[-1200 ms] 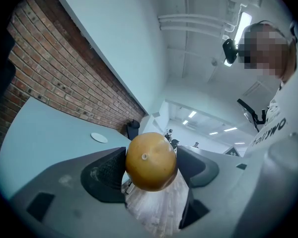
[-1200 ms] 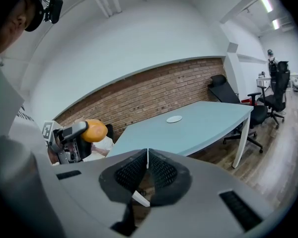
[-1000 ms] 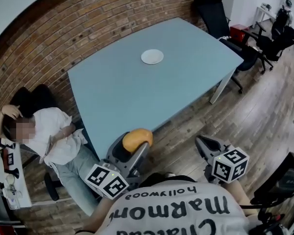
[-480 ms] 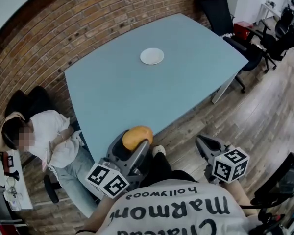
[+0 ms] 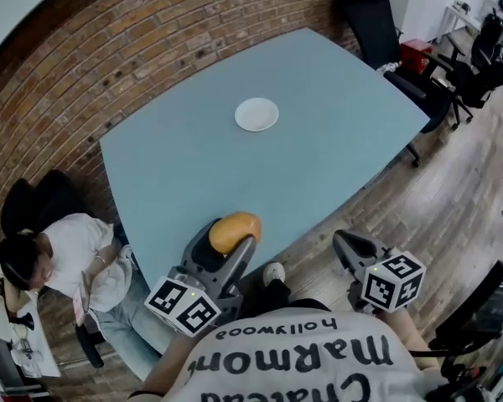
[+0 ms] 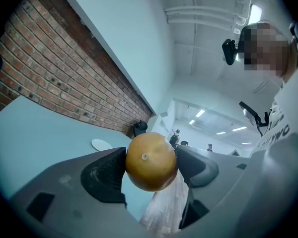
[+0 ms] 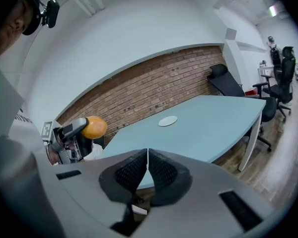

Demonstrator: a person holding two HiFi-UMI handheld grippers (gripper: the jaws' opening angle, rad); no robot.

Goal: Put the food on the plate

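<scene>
A round orange-yellow fruit (image 5: 233, 231) is held between the jaws of my left gripper (image 5: 228, 239), which is shut on it just off the near edge of the blue table (image 5: 193, 174). The left gripper view shows the fruit (image 6: 151, 161) filling the gap between the dark pads. A small white plate (image 5: 256, 114) lies bare near the table's middle, far from both grippers; it also shows as a plate (image 6: 102, 145) and a plate (image 7: 167, 121). My right gripper (image 5: 345, 245) is shut with nothing in it, its pads (image 7: 147, 171) touching, over the wooden floor.
A person in a white shirt (image 5: 71, 249) sits at the table's left end by the brick wall (image 5: 109, 48). Black office chairs (image 5: 377, 23) stand at the far right. Wooden floor (image 5: 436, 208) lies to the right of the table.
The view has moved toward the table: plate and tabletop sit lower and nearer in the head view. Both grippers keep their places in the frame, fruit still held.
</scene>
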